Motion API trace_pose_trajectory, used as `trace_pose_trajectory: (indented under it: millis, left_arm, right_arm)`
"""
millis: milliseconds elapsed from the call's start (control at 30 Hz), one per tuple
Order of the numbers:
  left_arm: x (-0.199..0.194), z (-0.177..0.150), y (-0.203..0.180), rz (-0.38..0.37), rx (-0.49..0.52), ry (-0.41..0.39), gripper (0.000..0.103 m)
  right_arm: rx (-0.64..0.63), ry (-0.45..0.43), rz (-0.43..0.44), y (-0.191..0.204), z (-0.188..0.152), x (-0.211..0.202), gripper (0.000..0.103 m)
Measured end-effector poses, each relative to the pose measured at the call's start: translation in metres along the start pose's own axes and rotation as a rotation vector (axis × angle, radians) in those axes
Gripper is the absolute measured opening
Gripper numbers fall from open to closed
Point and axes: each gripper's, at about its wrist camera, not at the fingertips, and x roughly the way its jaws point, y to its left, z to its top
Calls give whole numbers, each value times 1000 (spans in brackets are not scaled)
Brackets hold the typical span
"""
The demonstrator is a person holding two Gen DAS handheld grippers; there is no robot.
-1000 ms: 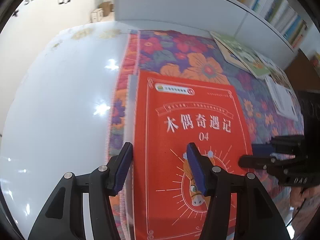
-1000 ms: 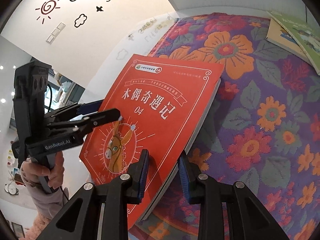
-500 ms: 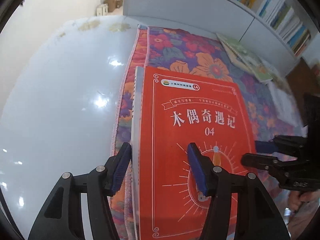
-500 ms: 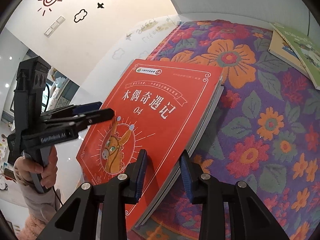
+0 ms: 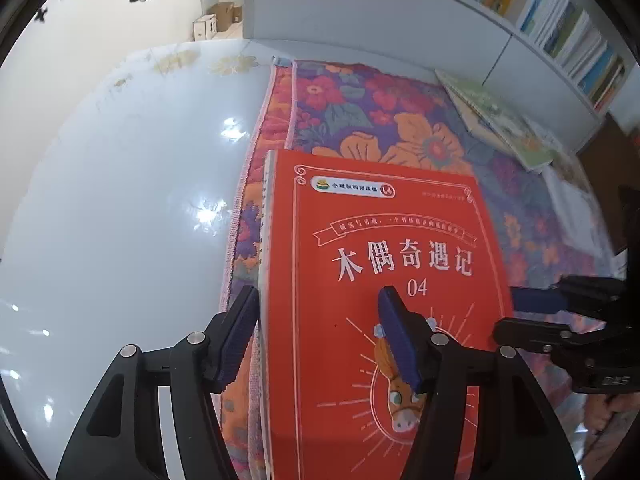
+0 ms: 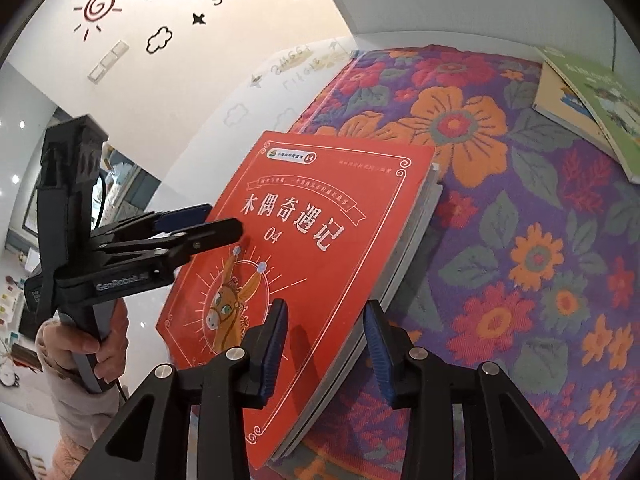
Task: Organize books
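Note:
A red-covered book (image 5: 380, 220) tops a thin stack with grey page edges (image 6: 416, 232), lying on a floral rug (image 5: 380, 120). My left gripper (image 5: 318, 292) straddles the stack's left edge: one finger sits outside the edge and the other hangs over the cover. Its jaws are opening and the pads do not press. My right gripper (image 6: 326, 304) straddles the right edge the same way, with the stack's edge loose between its opening jaws. The right gripper (image 5: 508, 316) also shows from the side in the left wrist view, and the left gripper (image 6: 222, 219) in the right wrist view.
Glossy white floor (image 5: 120, 200) lies left of the rug. Green and cream picture books (image 6: 592, 92) lie on the rug at the back right. A white bookshelf (image 5: 560, 20) full of books runs behind. A person's hand (image 6: 84, 340) holds the left gripper's handle.
Both grippers' jaws have widened around the stack's edges. The right gripper's gap has grown most. The red book sits lower and squarer in the left wrist view.

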Motion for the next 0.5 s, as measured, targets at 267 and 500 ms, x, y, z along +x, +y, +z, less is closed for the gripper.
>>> trace_pose_trajectory:
  millis: [267, 500]
  left_arm:
    - [0, 1, 1, 4, -9, 4, 59]
    - [-41, 2, -20, 114, -18, -124, 59]
  right_arm:
    - [3, 10, 18, 0, 2, 5, 45]
    - [7, -55, -41, -20, -14, -34, 46]
